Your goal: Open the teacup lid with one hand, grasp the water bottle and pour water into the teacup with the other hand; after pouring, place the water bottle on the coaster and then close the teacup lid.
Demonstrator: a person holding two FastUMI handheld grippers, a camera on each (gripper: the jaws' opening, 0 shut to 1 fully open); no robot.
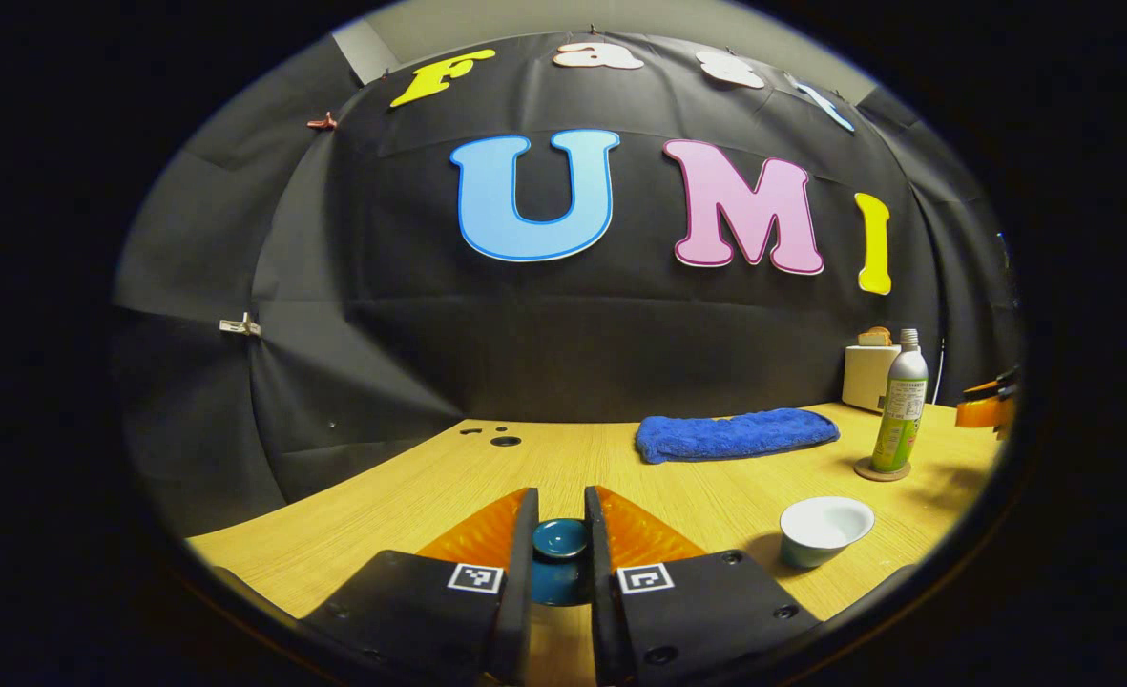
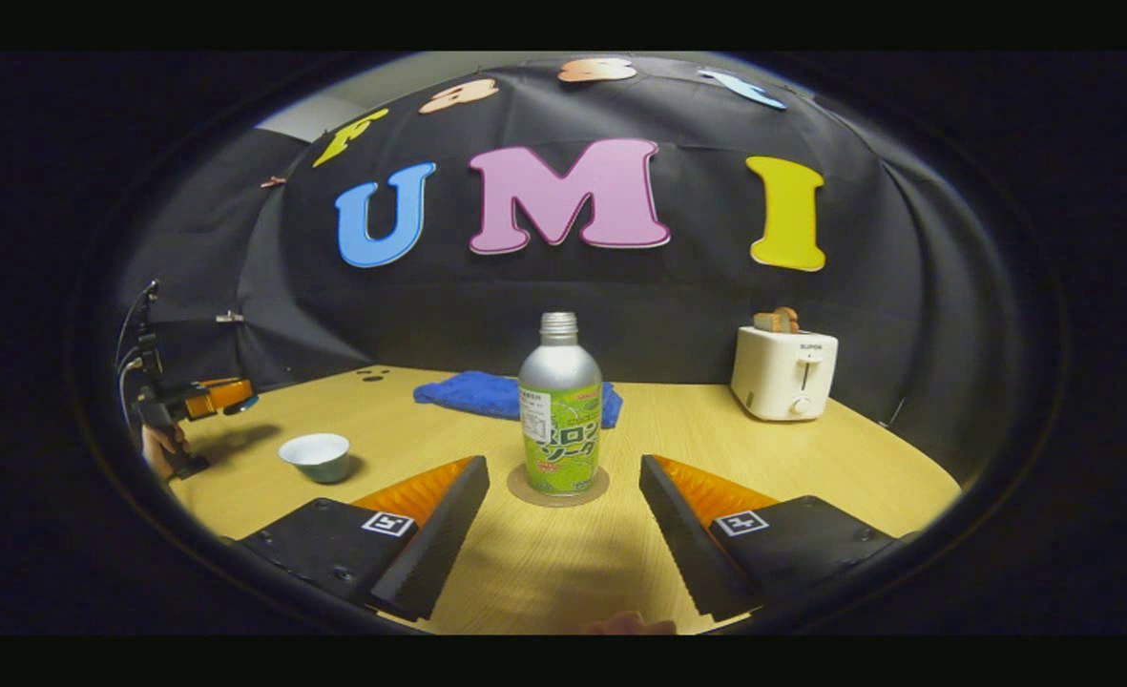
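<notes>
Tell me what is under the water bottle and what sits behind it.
The water bottle stands upright on a round coaster; the coaster's middle is covered by the bottle. Behind it lies a blue towel, partly hidden by the bottle. The right tool is open in front.

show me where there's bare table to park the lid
Bare wood lies left of the teacup, toward the table holes, and between the blue towel and the cup. It is crowded on the right around the bottle, coaster and toaster.
</notes>
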